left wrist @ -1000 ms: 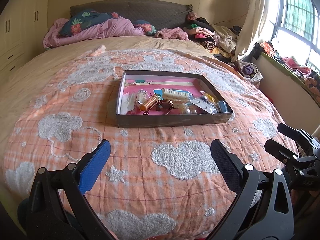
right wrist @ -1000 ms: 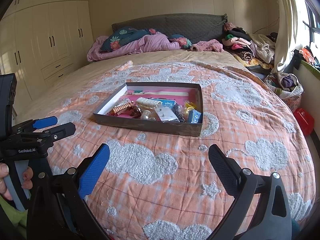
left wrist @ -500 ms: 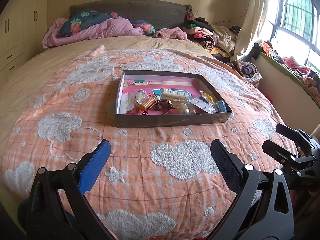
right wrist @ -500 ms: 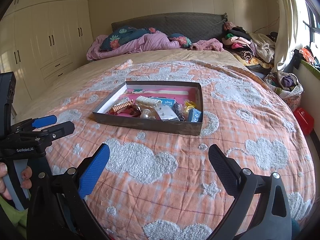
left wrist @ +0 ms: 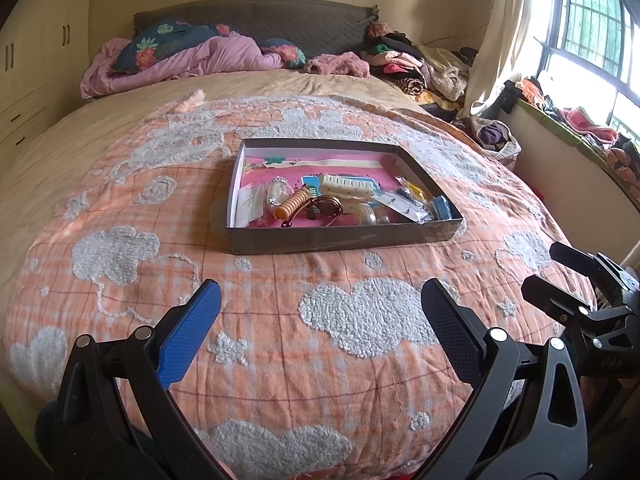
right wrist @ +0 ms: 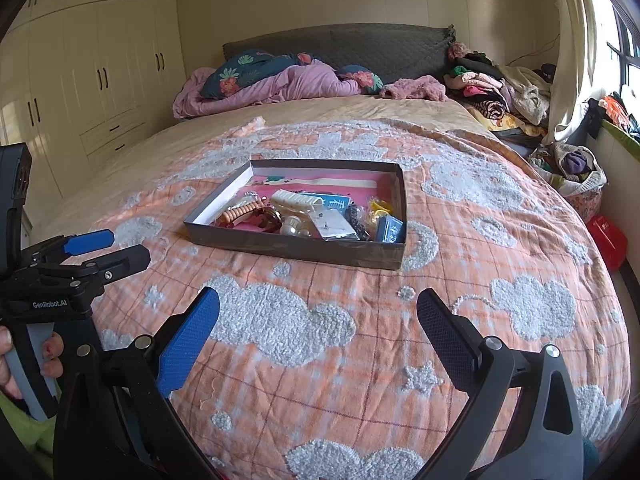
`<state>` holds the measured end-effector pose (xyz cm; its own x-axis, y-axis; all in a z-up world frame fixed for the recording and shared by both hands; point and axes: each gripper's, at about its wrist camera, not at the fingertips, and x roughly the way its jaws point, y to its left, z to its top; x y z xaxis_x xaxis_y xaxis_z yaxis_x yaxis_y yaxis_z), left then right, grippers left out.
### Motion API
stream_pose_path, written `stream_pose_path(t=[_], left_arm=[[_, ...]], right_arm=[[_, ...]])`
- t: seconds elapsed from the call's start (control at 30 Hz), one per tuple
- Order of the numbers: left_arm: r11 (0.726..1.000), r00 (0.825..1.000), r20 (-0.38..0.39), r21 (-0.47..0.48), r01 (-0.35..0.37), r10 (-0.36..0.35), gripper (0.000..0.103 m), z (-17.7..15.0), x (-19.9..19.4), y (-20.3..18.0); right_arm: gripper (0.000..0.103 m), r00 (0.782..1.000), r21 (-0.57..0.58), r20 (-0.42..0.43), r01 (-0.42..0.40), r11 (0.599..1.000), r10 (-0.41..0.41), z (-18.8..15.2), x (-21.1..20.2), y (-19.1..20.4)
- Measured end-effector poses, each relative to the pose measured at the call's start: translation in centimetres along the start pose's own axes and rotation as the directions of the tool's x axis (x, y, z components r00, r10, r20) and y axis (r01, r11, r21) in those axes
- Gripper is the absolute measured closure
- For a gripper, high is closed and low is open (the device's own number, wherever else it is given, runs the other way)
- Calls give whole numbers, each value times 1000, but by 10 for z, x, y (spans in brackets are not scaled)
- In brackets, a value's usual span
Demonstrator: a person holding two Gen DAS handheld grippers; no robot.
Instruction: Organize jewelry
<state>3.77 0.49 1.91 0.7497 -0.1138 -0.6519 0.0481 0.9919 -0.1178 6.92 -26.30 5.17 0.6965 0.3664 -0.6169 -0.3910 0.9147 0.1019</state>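
A shallow dark grey box (left wrist: pixel 340 240) (right wrist: pixel 296 249) with a pink floor lies on the orange plaid bedspread (left wrist: pixel 280 340). Inside it sit an orange spiral hair tie (left wrist: pixel 294 202) (right wrist: pixel 240 213), a cream hair clip (left wrist: pixel 348 188) (right wrist: pixel 296 201), a brown ring-shaped piece (left wrist: pixel 328 208), clear packets (right wrist: pixel 334 226) and a blue card (right wrist: pixel 390 230). My left gripper (left wrist: pixel 320 320) hangs open well short of the box, nothing between its fingers. My right gripper (right wrist: pixel 318 320) is open too, equally far back. Each gripper shows at the edge of the other's view.
A pink quilt and floral pillows (right wrist: pixel 280 80) lie by the grey headboard. Piled clothes (right wrist: pixel 492 88) fill the far right corner. White wardrobes (right wrist: pixel 80 80) line the left wall. A hand (right wrist: pixel 24 364) holds the left gripper's handle. A red object (right wrist: pixel 608 240) sits on the floor.
Both grippers have drifted slightly back from the box, which sits a little higher in both views. Both stay open.
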Motion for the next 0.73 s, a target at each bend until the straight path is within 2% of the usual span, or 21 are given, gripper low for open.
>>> stream_pose_path(t=[0.2,0.33,0.43,0.5,0.57,0.63,0.67,0.73], left_arm=[[1000,999,-26,-15,20,-20,10,-1,10,3],[997,998,-58,-80,-18,14,9,0,22,19],[988,995,-77,-136,-73,63,10,5,32,40],[976,988,-100,-169,-136,120,10,13,43,62],[954,968,-148,-194,-228,202,9,26,62,89],[913,932,-216,-230,-338,291,9,43,91,131],[896,922,-230,-250,-366,313,9,48,101,147],[828,876,-280,-307,-470,394,9,62,129,195]], right_arm=[[5,1000,19,-19,20,1000,-20,-4,8,-9],[5,998,58,-42,46,997,-44,-5,18,-24],[5,995,84,-53,94,992,-90,-1,28,-42],[5,989,97,-56,140,985,-135,2,35,-59],[5,979,111,-59,201,973,-195,7,47,-82],[5,958,128,-89,281,951,-271,13,64,-114],[5,945,143,-102,322,936,-309,16,74,-135],[5,917,169,-143,393,904,-372,22,93,-171]])
